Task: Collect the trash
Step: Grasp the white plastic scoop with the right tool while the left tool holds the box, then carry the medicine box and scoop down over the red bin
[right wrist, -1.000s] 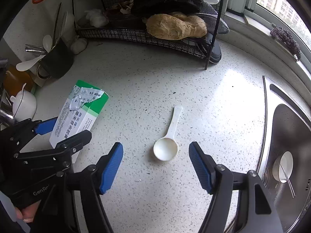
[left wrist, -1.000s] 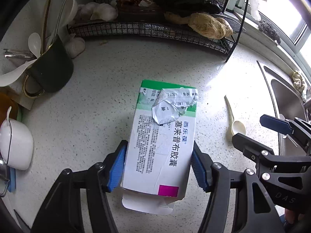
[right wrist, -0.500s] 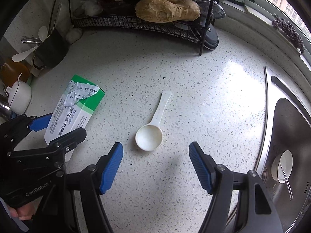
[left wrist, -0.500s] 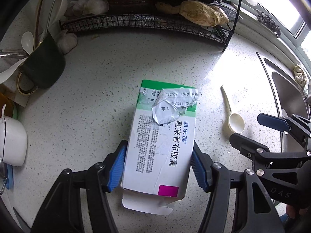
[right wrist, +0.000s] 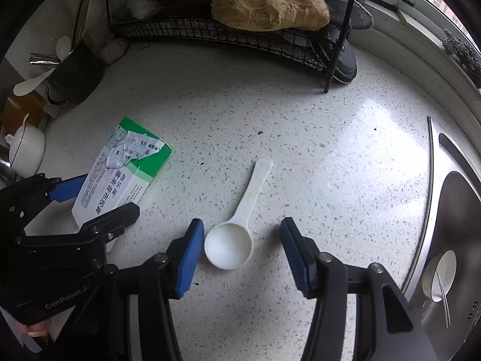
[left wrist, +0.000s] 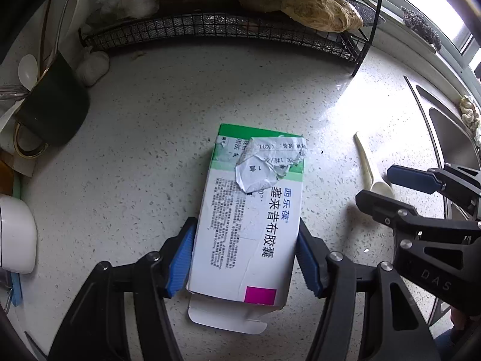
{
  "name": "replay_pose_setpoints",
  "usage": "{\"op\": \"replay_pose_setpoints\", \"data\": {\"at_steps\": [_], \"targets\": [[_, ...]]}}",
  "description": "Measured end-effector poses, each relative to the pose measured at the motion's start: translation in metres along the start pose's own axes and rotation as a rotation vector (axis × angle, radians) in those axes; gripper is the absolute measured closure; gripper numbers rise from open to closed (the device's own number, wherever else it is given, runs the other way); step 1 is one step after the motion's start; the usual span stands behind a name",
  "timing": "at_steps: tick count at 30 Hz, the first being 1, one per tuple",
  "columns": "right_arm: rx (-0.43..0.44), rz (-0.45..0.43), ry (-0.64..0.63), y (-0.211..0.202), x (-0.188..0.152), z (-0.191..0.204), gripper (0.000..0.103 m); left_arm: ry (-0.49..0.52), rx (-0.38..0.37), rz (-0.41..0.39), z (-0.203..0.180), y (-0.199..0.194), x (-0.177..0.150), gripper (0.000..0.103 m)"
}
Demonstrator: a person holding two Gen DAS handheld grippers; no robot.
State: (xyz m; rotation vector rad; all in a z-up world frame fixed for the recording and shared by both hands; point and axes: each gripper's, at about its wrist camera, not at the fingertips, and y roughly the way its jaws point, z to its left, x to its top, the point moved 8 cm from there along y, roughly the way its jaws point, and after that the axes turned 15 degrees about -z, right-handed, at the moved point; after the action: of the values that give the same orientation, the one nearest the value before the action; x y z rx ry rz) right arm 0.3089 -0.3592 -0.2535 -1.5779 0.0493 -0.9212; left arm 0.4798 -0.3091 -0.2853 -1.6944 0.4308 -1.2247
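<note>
A torn white and green medicine box (left wrist: 249,210) lies on the speckled counter. My left gripper (left wrist: 245,252) is shut on the box, with a blue pad pressed on each long side; both also show in the right wrist view, the box (right wrist: 120,174) and the left gripper (right wrist: 99,198). A white plastic scoop (right wrist: 237,228) lies on the counter with its bowl between the pads of my right gripper (right wrist: 240,246), which is open and not touching it. The scoop (left wrist: 369,168) and right gripper (left wrist: 399,192) show at the right of the left wrist view.
A black wire rack (right wrist: 228,30) with a brown lump and other items stands at the back. A dark utensil cup (left wrist: 51,105) and a white lidded pot (left wrist: 15,234) are at the left. A steel sink (right wrist: 451,225) holding a bowl lies at the right.
My right gripper has moved forward and down, so the scoop's bowl now sits between its pads. My left gripper still holds the box and the rack looks nearer.
</note>
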Motion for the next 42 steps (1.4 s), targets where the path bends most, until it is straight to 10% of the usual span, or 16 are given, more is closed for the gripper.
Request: {"op": "replay_pose_setpoints", "data": {"at_steps": [3, 42], "targets": [[0.028, 0.014, -0.022, 0.005, 0.006, 0.006, 0.073, -0.002, -0.001, 0.001, -0.003, -0.004, -0.003, 0.043], [0.428, -0.037, -0.394, -0.121, -0.112, 0.09, 0.074, -0.374, 0.296, -0.091, -0.026, -0.194, -0.172, 0.043]]}}
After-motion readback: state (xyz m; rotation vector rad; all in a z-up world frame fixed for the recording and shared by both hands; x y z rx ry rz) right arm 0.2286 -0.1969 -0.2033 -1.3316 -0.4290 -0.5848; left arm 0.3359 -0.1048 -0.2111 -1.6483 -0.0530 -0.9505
